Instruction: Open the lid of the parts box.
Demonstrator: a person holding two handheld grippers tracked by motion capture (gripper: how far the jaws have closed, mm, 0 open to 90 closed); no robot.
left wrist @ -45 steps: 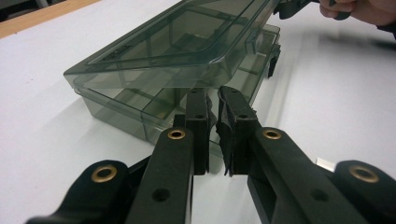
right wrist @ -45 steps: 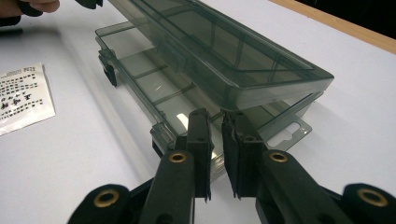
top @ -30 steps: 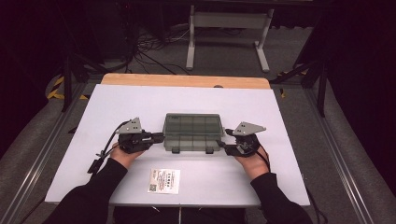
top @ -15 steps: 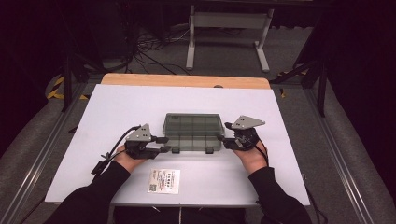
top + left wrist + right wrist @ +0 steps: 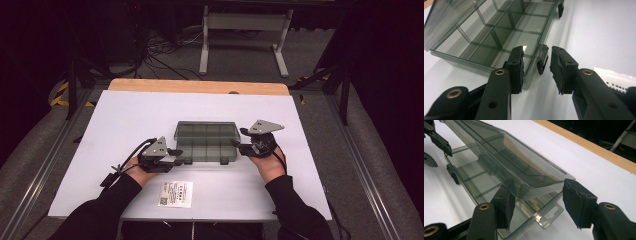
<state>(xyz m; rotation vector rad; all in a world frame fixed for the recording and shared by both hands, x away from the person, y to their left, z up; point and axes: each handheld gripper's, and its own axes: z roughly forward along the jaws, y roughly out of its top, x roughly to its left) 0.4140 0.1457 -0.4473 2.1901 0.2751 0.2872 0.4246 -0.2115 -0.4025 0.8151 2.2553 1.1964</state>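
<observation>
Left gripper jaws, just opening, straddle the front latch of the smoky clear plastic compartment box mid-bench, unclamped. Right gripper stands apart around its raised lid end. Light, stiff, slick, brittle; take rims or latch tabs.

Fingers straddle box latch (untouched?).

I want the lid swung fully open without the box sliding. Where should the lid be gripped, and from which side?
Probably the lid's raised free front edge, from the box's right end, where the right gripper already straddles it with open jaws. That edge stands clear of the tray and farthest from the rear hinge. The left gripper straddles a front latch.
</observation>
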